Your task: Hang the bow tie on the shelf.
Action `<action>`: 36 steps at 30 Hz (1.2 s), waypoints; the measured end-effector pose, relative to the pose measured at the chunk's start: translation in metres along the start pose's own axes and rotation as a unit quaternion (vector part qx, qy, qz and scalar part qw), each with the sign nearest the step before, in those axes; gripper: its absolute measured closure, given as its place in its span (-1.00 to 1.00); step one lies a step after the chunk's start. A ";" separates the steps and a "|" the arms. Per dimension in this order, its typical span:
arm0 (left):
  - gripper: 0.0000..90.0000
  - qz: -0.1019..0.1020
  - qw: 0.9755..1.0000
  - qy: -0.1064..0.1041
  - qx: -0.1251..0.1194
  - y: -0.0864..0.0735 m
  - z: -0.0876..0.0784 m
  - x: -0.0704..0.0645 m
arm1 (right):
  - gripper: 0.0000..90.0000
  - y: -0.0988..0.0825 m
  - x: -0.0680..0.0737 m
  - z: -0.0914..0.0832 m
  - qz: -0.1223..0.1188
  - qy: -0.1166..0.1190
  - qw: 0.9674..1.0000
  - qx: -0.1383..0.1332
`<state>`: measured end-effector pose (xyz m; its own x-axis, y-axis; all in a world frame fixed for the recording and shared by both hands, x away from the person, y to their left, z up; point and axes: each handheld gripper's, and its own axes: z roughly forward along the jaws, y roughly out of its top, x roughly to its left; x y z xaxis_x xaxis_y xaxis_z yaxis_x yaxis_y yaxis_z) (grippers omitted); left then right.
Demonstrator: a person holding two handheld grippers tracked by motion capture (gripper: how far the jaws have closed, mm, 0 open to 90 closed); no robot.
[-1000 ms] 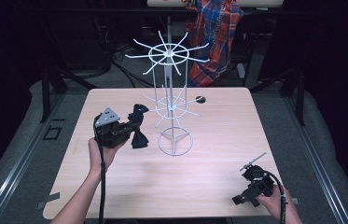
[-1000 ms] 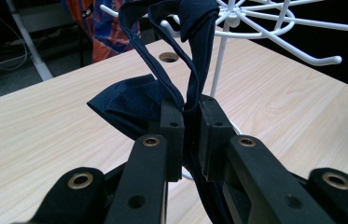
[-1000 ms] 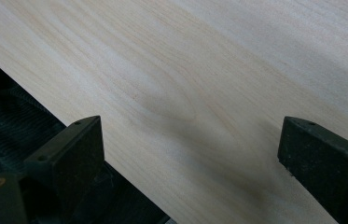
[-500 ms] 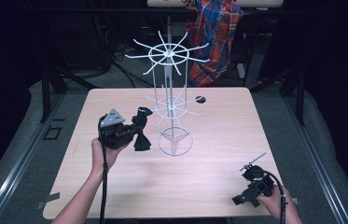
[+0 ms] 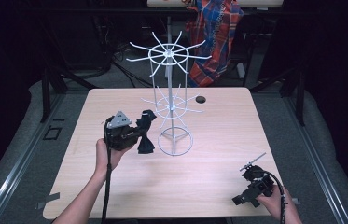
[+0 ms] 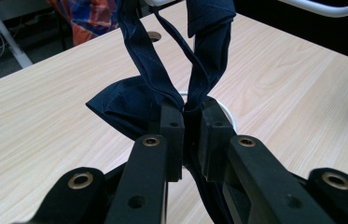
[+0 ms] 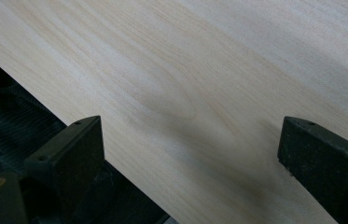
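A white wire stand (image 5: 174,109) with two tiers of spoke arms rises from the middle of the wooden table (image 5: 255,126). Just left of its lower tier, my left gripper (image 5: 140,133) is shut on a dark blue bow tie (image 5: 146,144). In the left gripper view the jaws (image 6: 191,121) pinch the tie's straps, the bow (image 6: 125,107) bulges to the left, and the straps run up toward a white arm (image 6: 162,2). My right gripper (image 5: 246,185) rests at the table's near right corner, open, with bare wood between its jaws (image 7: 190,140).
A round cable hole (image 5: 201,99) lies behind the stand. A red plaid cloth (image 5: 218,37) hangs beyond the table's far edge. The stand's ring base (image 5: 175,142) sits close to the tie. Dark floor surrounds the table.
My left gripper has edged slightly right toward the stand with the bow tie still in it. The right gripper has stayed where it was.
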<state>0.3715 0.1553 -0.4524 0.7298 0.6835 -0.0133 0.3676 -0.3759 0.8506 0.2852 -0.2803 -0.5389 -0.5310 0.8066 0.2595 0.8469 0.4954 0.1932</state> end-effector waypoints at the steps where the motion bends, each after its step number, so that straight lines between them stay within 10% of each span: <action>1: 0.82 0.004 1.000 0.002 0.003 0.000 0.001 -0.001 | -0.85 0.000 0.000 0.000 0.000 0.004 1.000 0.003; 36: 0.81 -0.001 1.000 0.000 0.025 0.003 0.023 0.000 | -0.85 0.000 -0.001 0.000 -0.006 -0.001 1.000 0.009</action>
<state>0.3858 0.1403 -0.4620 0.7294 0.6840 -0.0146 0.3970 -0.4057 0.8233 0.2856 -0.2807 -0.5396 -0.5416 0.8009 0.2553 0.8405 0.5111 0.1797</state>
